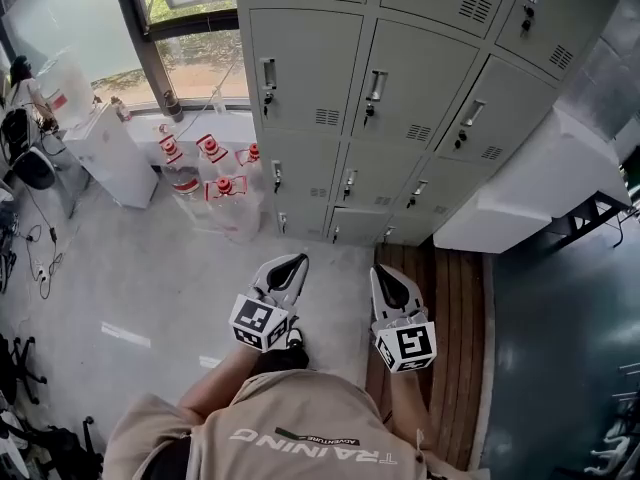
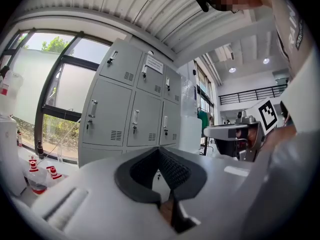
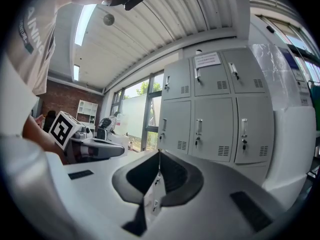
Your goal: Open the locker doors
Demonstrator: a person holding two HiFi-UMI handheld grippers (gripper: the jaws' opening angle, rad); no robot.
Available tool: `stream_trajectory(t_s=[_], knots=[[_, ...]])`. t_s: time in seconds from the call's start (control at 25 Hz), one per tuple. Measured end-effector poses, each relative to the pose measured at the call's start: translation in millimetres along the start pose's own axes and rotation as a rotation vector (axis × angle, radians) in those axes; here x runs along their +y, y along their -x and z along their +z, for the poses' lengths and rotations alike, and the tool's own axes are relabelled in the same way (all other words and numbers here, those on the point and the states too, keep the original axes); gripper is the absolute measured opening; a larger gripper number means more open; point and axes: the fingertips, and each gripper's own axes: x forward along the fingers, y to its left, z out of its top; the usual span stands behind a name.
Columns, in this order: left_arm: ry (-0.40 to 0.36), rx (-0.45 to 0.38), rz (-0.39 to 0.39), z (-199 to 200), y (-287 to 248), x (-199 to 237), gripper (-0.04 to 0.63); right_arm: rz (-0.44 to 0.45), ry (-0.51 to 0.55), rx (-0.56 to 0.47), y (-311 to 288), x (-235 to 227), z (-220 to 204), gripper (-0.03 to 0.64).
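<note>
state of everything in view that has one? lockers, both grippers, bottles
grey metal locker doors: all shut, none opened yet
left gripper: shut, fingers together, nothing between them, away from the lockers
right gripper: shut, fingers together, nothing between them, away from the lockers
clear plastic bottles with red caps: upright on the floor, caps on

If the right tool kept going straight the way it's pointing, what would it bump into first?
Most likely a low locker door. The right tool, shut and empty, aims at the bottom rows. Nothing shows in between, though depth is hard to judge.
</note>
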Motion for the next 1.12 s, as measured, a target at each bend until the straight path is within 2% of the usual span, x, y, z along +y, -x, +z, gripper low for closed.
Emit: stream_trajectory(t_s=[0.2,0.6,0.72,0.92,1.12], knots=[[-0.018,-0.018,-0.045,16.7,-34.3,46.3,0.006,-0.043,-0.031,-0.032,-56.4,-22.4,20.7,0.011],[0.018,0.025,-0.039,10.8,-95.8,104.8,0.006,-0.051,-0.037,-0.037,-137.4,-74.9,30.2,0.011],[-0.001,0.023,-0.023,18.2,-124.7,120.9,0.006,-0.031,-0.016,-0.045,-167.8,-97.2,33.2,0.011],[-0.004,0.019,0.02,31.4,-183.1,146.1,0.006,0.012,0.087,-0.03,-219.5,-139.9,40.9,0.011],[0.021,0.011,0.052,42.3,-234.2,166.4,0.006,0.077,0.005,-0.072,-269.0,-182.7,44.9,0.011]])
